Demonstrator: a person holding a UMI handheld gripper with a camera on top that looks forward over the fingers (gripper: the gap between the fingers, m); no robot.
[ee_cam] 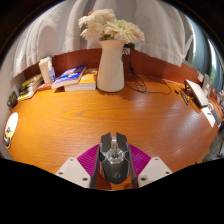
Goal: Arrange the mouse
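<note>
A black and grey computer mouse (114,156) sits between my two fingers, over the wooden desk (90,120). The magenta pads (90,157) lie against both sides of the mouse, and no gap shows on either side. My gripper (113,160) is shut on the mouse. The mouse's tail end points toward me and its nose points to the vase. Whether it rests on the desk or is lifted just off it is hard to tell.
A white vase (111,65) with pale flowers stands at the desk's far side, straight ahead. Books (72,78) lie to its left, with more items beyond them at the left. A cable and a device (197,95) lie at the far right.
</note>
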